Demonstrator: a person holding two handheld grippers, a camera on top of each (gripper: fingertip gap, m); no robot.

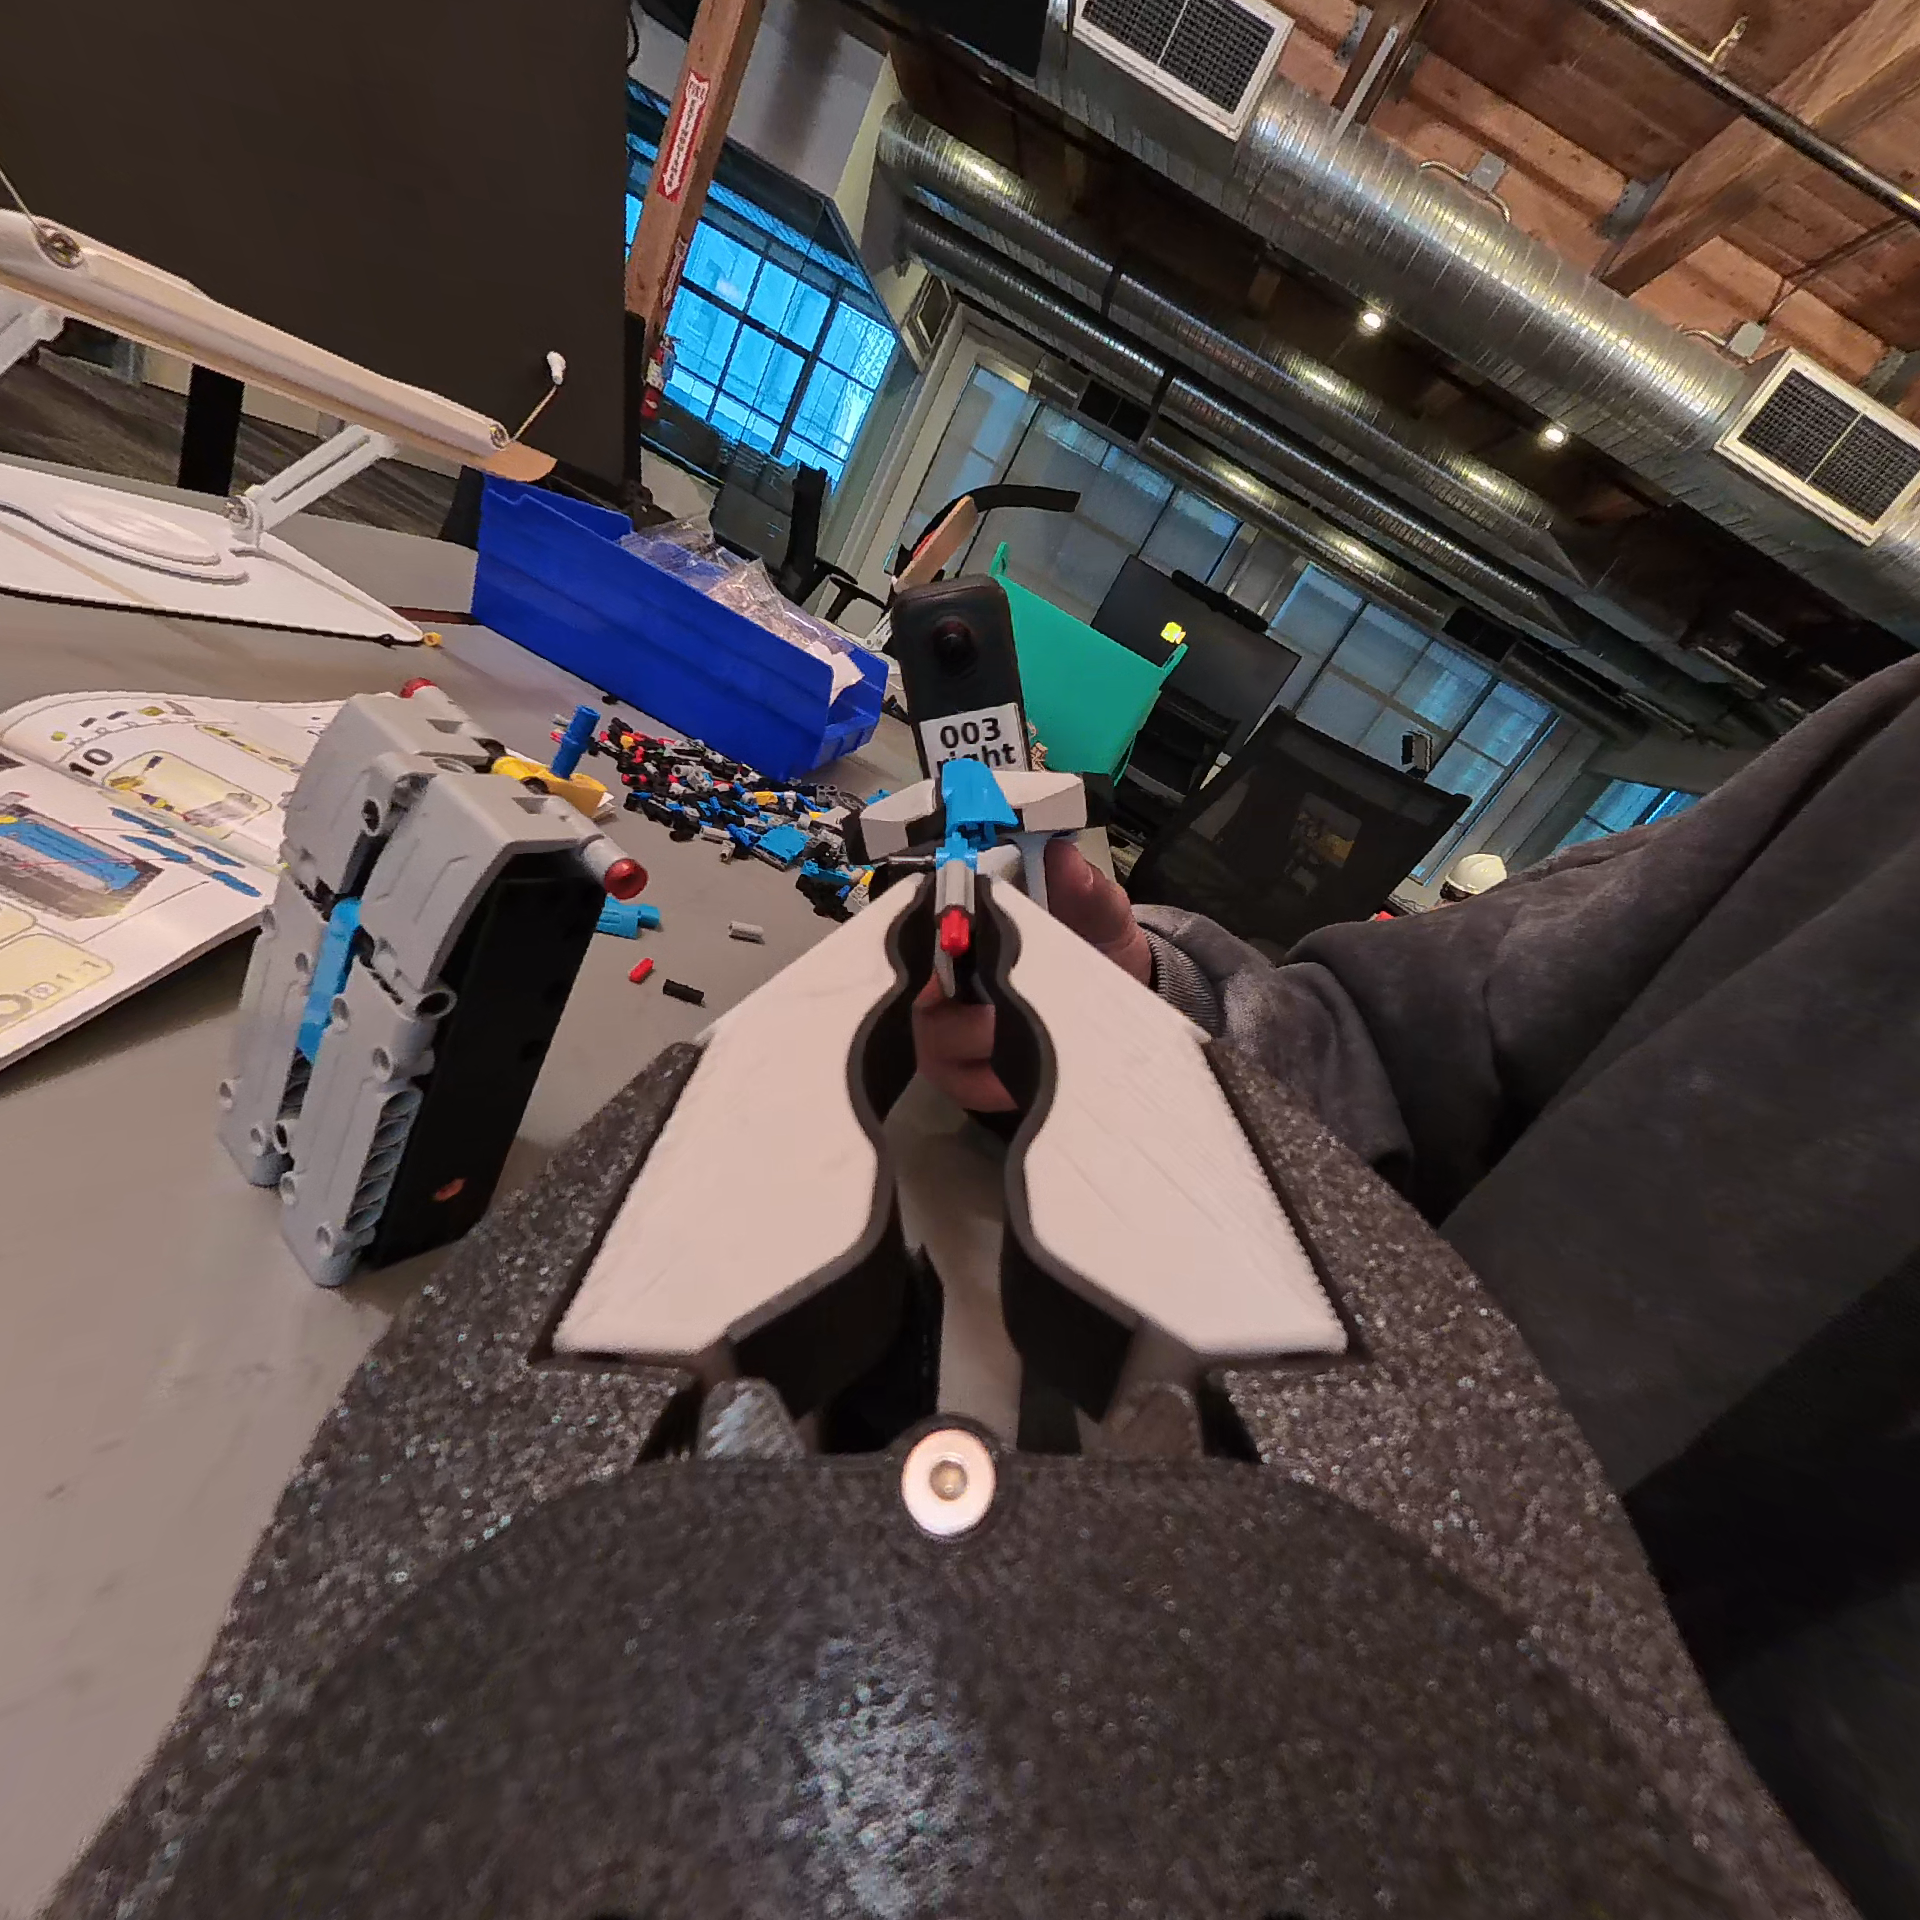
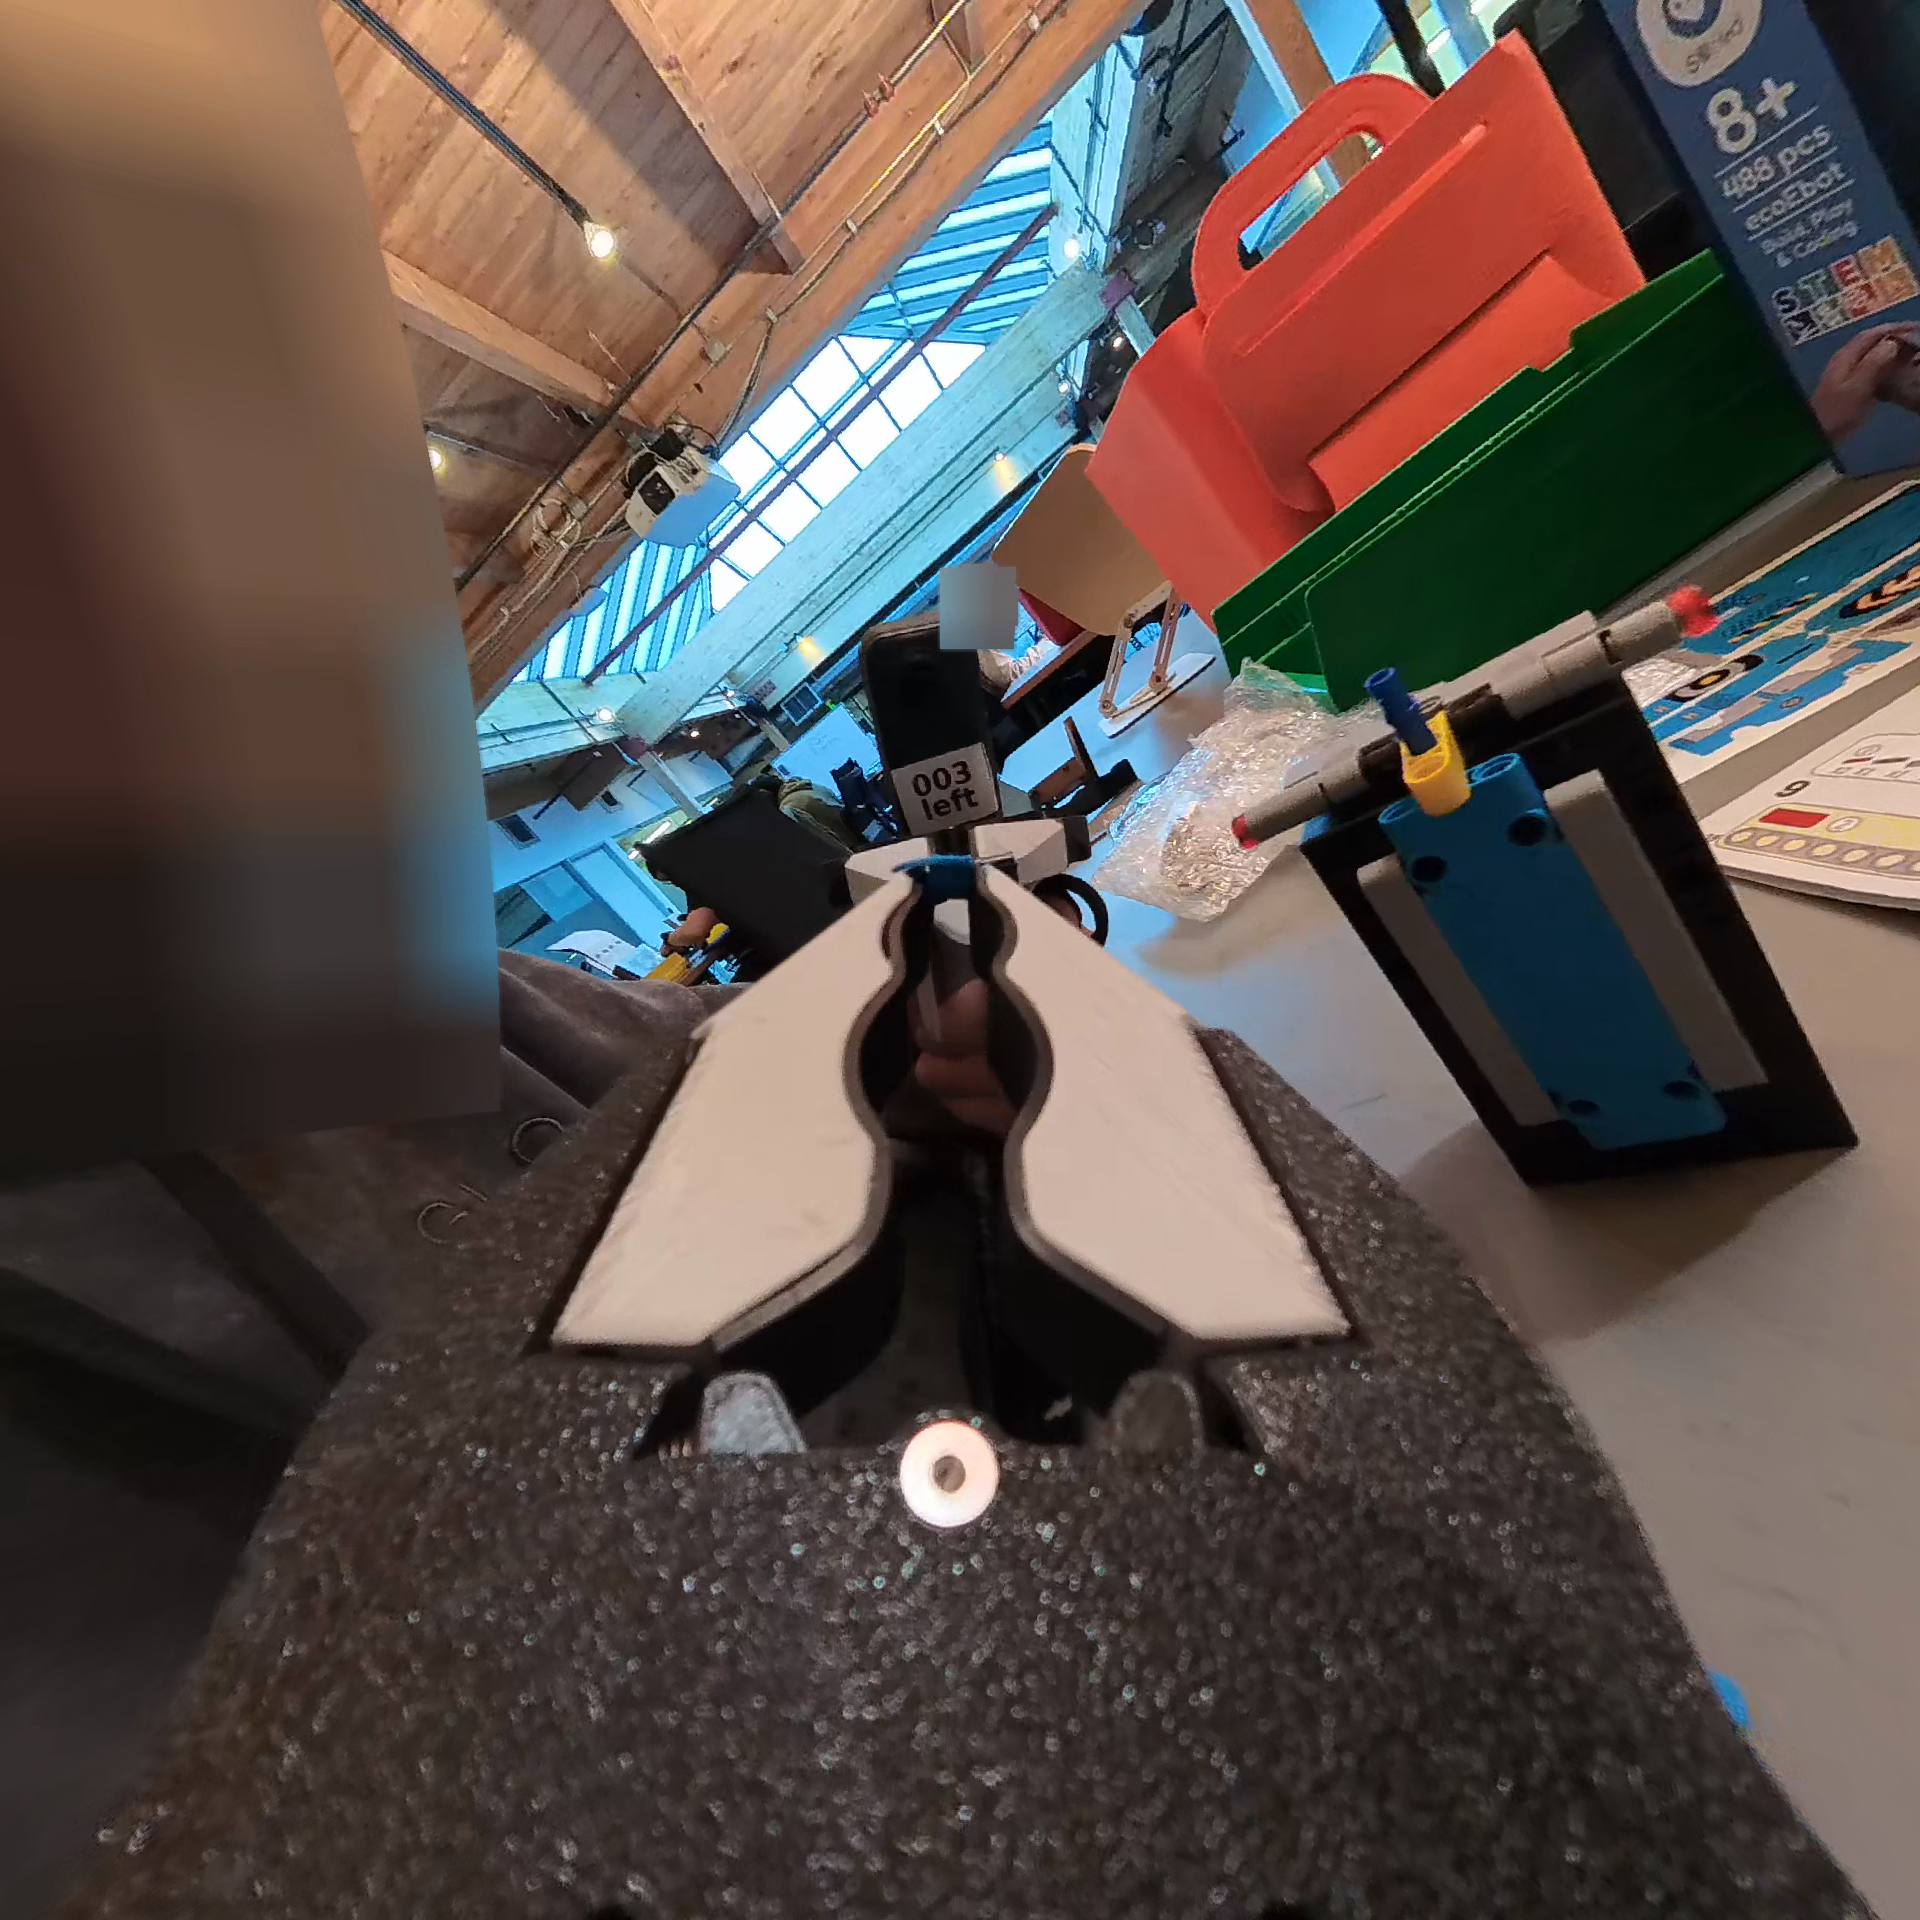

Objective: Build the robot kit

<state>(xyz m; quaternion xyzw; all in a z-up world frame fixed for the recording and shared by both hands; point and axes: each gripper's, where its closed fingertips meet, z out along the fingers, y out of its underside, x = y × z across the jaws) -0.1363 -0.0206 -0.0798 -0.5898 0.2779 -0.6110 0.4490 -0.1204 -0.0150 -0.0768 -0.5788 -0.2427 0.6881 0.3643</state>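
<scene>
above the grey table, both white-fingered grippers, left gripper and right gripper, pinch one small blue-and-grey brick sub-assembly; jaws nearly closed. keep both grips firm, aligned.

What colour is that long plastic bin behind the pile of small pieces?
The bin is bright blue, seen best in the left wrist view.

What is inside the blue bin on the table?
The blue bin holds crumpled clear plastic bags rising above its rim. Whatever lies under them is hidden by the bin's wall.
</scene>
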